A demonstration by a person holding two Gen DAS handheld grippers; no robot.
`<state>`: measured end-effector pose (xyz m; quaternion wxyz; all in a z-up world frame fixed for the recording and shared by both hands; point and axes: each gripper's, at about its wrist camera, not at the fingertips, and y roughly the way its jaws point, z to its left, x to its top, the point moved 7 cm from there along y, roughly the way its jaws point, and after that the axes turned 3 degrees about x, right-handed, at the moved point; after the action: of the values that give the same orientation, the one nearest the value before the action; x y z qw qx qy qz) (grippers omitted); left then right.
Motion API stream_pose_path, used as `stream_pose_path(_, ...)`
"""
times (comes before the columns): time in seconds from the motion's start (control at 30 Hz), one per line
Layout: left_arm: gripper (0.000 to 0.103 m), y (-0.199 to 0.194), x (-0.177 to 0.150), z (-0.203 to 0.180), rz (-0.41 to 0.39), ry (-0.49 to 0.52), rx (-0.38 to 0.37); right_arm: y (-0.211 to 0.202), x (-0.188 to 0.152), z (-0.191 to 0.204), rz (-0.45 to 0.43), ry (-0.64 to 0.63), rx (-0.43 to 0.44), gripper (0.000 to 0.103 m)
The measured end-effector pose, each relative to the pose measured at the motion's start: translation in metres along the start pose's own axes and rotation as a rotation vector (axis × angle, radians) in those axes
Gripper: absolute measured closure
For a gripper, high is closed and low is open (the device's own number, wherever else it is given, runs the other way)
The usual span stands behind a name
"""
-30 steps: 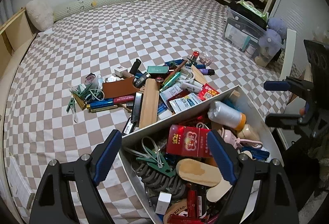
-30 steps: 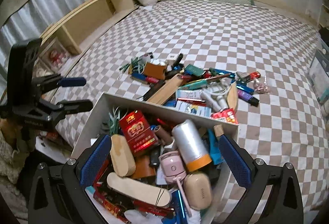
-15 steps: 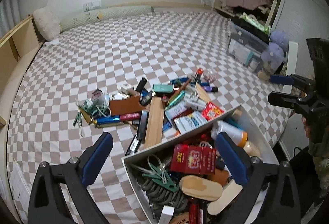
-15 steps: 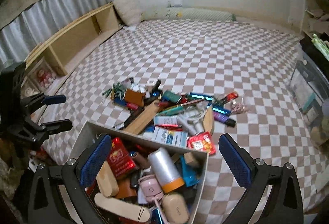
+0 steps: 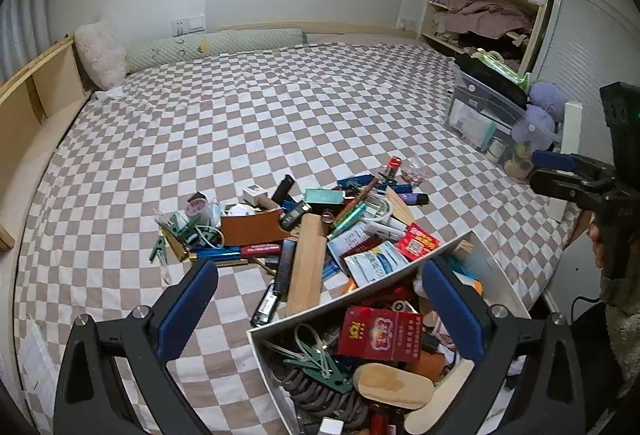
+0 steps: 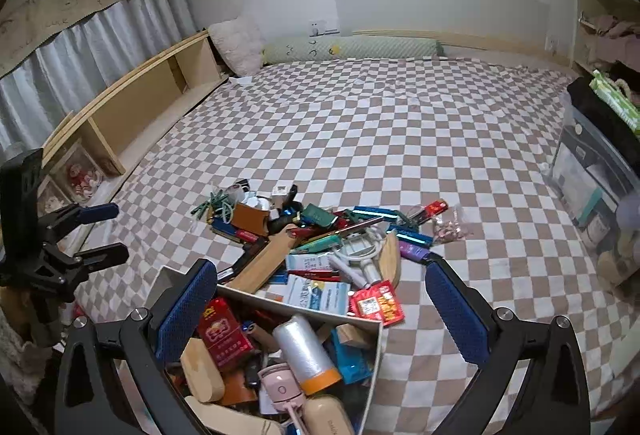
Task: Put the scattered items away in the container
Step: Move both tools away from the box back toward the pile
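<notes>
A pile of scattered items (image 5: 312, 227) (image 6: 312, 243) lies on the checkered bed: a wooden block (image 5: 306, 267), a brown wallet (image 5: 250, 229), a red packet (image 5: 416, 241), pens, clips and small boxes. A white container (image 5: 360, 291) (image 6: 300, 309) stands at the near bed edge, full of things, among them a red pack (image 5: 380, 333) (image 6: 224, 339). My left gripper (image 5: 320, 299) hovers open above the container's left corner with nothing between its fingers. My right gripper (image 6: 322, 309) is open and empty over the container's far rim. Each gripper shows at the edge of the other's view.
A clear storage bin (image 5: 484, 115) (image 6: 588, 171) and soft toys stand off the bed's right side. A low wooden shelf (image 6: 132, 115) runs along the left. A pillow (image 5: 100, 55) and bolster lie at the headboard. The checkered sheet beyond the pile is bare.
The left jaws have spread wider. Both grippers have lifted and drawn back, so the container sits lower in both views and more of the room shows. The pile has not moved.
</notes>
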<state>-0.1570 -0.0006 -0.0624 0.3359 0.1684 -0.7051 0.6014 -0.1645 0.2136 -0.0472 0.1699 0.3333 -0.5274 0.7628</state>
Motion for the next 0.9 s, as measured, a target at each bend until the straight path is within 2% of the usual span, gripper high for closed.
stream_pose_path(0.5, 0.0, 0.005, 0.015, 0.053, -0.026, -0.072, 0.108, -0.005, 0.026, -0.041, -0.089, 0.046, -0.049, 0.0)
stream_pose_path(0.7, 0.0, 0.01, 0.012, 0.077, -0.006, -0.116, 0.144, 0.001, 0.032, -0.057, -0.106, 0.033, -0.095, 0.0)
stream_pose_path(0.9, 0.0, 0.016, 0.012, 0.105, -0.001, -0.139, 0.192, 0.003, 0.035, -0.082, -0.125, 0.077, -0.157, 0.0)
